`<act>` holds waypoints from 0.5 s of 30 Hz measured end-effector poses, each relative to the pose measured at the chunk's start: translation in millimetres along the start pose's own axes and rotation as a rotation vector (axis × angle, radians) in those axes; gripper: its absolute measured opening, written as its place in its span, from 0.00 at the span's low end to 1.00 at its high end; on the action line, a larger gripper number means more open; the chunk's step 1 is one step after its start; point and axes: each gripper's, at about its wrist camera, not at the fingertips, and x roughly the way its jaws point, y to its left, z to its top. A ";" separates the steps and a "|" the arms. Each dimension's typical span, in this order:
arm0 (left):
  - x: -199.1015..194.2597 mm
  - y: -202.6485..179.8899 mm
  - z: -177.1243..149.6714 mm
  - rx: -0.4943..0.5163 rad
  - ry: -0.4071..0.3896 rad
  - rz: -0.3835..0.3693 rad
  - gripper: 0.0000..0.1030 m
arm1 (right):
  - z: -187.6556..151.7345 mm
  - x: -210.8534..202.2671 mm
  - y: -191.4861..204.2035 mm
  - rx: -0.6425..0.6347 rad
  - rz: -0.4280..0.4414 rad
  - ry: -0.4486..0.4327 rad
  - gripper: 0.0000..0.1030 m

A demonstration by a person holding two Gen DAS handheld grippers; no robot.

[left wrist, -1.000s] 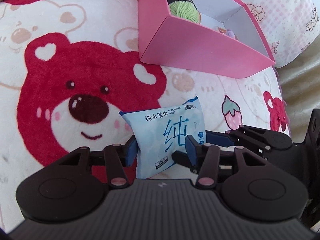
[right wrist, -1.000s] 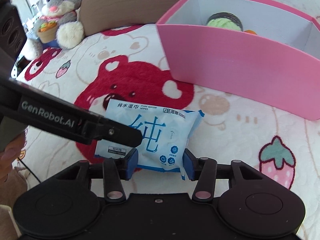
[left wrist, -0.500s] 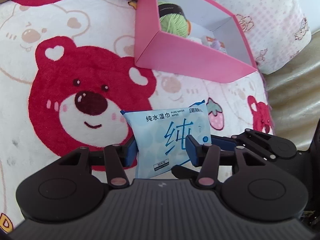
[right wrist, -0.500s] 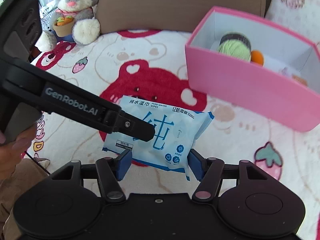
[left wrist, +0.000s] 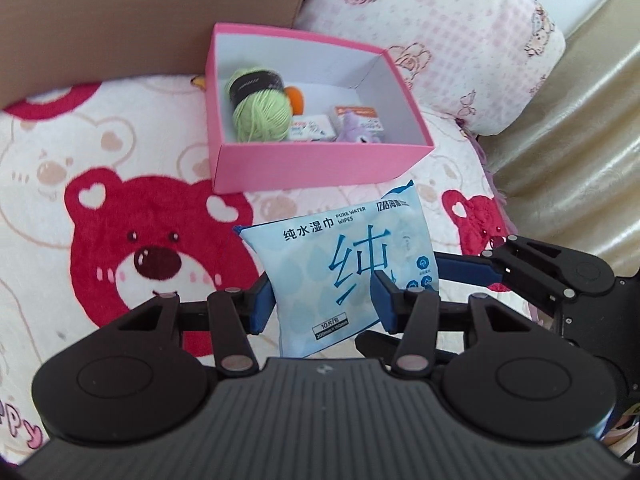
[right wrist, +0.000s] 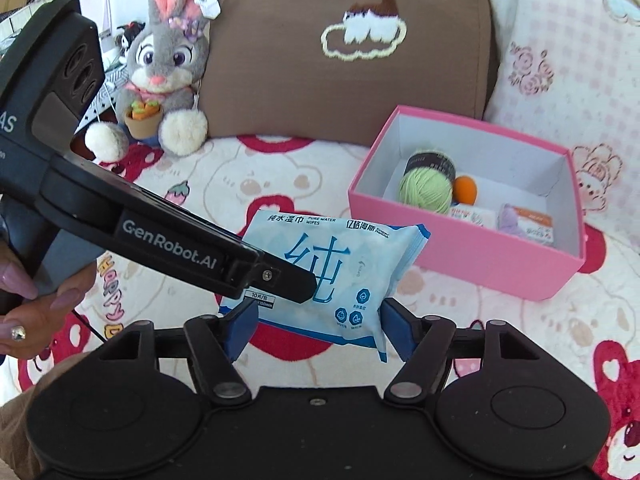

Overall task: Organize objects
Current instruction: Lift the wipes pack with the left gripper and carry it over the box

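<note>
Lifted higher than a second ago, the wet wipes pack (left wrist: pixel 348 272) now hangs clear of the bear-print blanket (left wrist: pixel 120 184), and both cameras look down into the pink box (left wrist: pixel 320 168), whose inside was mostly hidden before. Both grippers hold the pack together — the left gripper (left wrist: pixel 324 300) has its blue pads pressed on the pack's two sides, and the right gripper (right wrist: pixel 316 320) clamps the same pack between its own pads, crossing under the left one's black finger. The pack sits near the box's near wall, tilted, its far right corner close to that wall in the left view.

Inside the box lie a green yarn ball (left wrist: pixel 260 108) at the left, an orange ball (left wrist: pixel 297 98) just behind it, a small white packet (left wrist: pixel 312 128) and a purple plush (left wrist: pixel 358 132) to the right. Farther back a brown cushion (right wrist: pixel 344 56) and a grey bunny plush (right wrist: pixel 164 64) have come into the right view — a pink checked pillow (left wrist: pixel 440 40) lies beyond the box.
</note>
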 end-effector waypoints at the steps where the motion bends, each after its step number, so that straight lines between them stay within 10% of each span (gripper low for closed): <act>1: -4.0 -4.8 2.2 0.013 -0.001 0.002 0.47 | 1.6 -4.6 0.6 0.001 -0.006 -0.006 0.72; 15: -40.0 -40.1 37.3 0.057 -0.027 -0.017 0.47 | 28.6 -50.9 12.3 -0.070 -0.120 -0.100 0.76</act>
